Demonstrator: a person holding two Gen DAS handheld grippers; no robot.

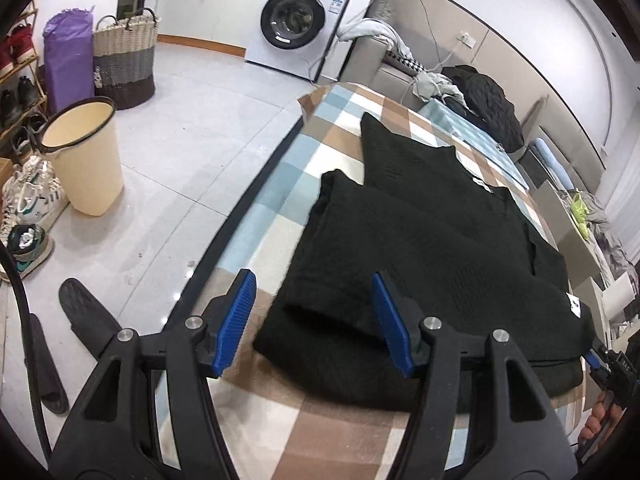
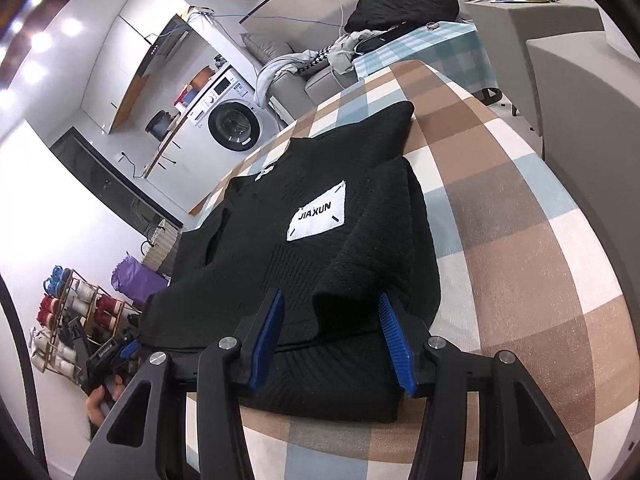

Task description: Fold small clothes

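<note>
A black knit garment (image 1: pixel 420 248) lies flat on the checked table cover (image 1: pixel 280 200), its sleeves folded in over the body. It also shows in the right wrist view (image 2: pixel 280 264), with a white patch (image 2: pixel 316 216) reading JIAXUN. My left gripper (image 1: pixel 312 316) is open, its blue pads either side of the near left hem corner, just above the cloth. My right gripper (image 2: pixel 332 340) is open, its pads either side of the folded sleeve end at the near hem. The right gripper also shows at the left wrist view's right edge (image 1: pixel 600 364).
A cream bin (image 1: pixel 84 156), a woven basket (image 1: pixel 124 56), shoes and a washing machine (image 1: pixel 296 24) stand on the floor left of the table. A second black garment (image 1: pixel 484 100) lies on a sofa beyond. The table edge (image 1: pixel 240 216) runs along the left.
</note>
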